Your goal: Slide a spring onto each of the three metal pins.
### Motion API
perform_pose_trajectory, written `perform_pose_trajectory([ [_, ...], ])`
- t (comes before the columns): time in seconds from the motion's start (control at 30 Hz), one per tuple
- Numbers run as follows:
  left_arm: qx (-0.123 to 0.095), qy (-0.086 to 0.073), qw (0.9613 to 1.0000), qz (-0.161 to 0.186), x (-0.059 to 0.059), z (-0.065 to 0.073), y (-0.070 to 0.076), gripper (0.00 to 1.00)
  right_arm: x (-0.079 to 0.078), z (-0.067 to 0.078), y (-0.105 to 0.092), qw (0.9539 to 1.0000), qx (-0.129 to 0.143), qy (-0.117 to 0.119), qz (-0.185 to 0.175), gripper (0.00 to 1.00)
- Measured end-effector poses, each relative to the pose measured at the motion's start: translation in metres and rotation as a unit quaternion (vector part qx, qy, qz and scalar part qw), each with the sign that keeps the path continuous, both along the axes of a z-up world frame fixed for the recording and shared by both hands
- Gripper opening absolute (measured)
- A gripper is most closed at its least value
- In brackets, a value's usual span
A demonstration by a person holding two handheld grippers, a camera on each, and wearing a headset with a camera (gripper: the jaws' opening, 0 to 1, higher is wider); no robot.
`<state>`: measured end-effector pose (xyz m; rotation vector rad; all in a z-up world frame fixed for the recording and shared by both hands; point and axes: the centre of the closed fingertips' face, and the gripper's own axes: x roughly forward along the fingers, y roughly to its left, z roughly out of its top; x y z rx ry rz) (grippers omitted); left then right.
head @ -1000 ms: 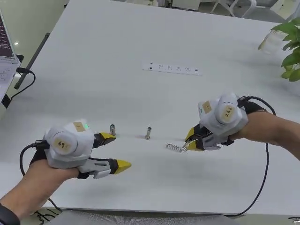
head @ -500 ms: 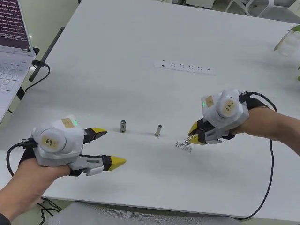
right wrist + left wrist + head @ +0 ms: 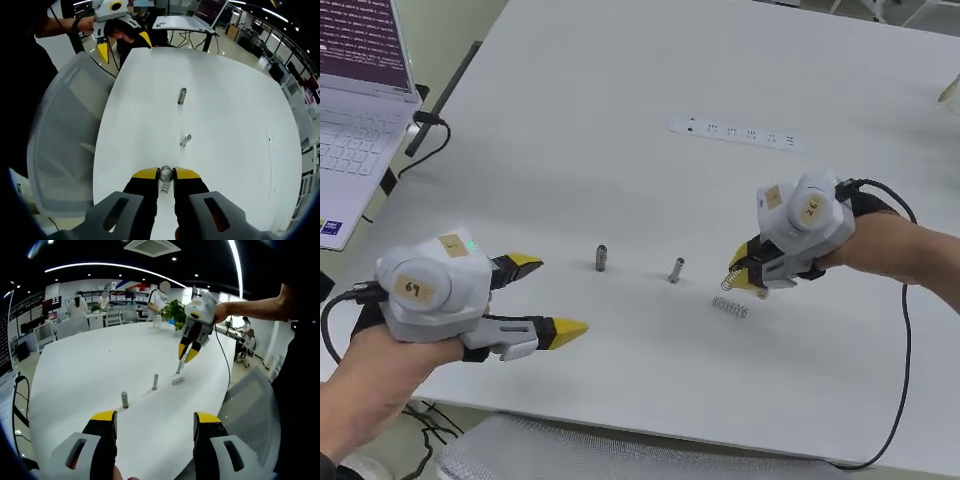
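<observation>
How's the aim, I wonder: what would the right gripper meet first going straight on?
Likely the bare pin, slightly right of the line of the right gripper and its spring; depth is unclear. The sprung pin stands beyond.

Open laptop (image 3: 350, 110) (screen lit) left of white table (image 3: 570, 120); power strip (image 3: 735, 133) lying flat on it, far side.

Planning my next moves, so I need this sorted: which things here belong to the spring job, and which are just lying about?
Job: right gripper, shut on a spring; loose spring; bare pin; pin with a spring on it; left gripper, open.
Lying about: laptop; power strip.
</observation>
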<state>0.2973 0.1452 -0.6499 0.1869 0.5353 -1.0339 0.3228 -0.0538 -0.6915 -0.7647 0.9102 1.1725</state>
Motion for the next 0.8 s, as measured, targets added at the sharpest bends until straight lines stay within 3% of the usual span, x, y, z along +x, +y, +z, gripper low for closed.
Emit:
perform_pose_trajectory([
  [0.8,-0.002,0.009,0.9996,0.025,0.000,-0.001,0.015,0.57,0.033,-0.006,0.018,1.0000,0.001,-0.003,0.007,0.09],
])
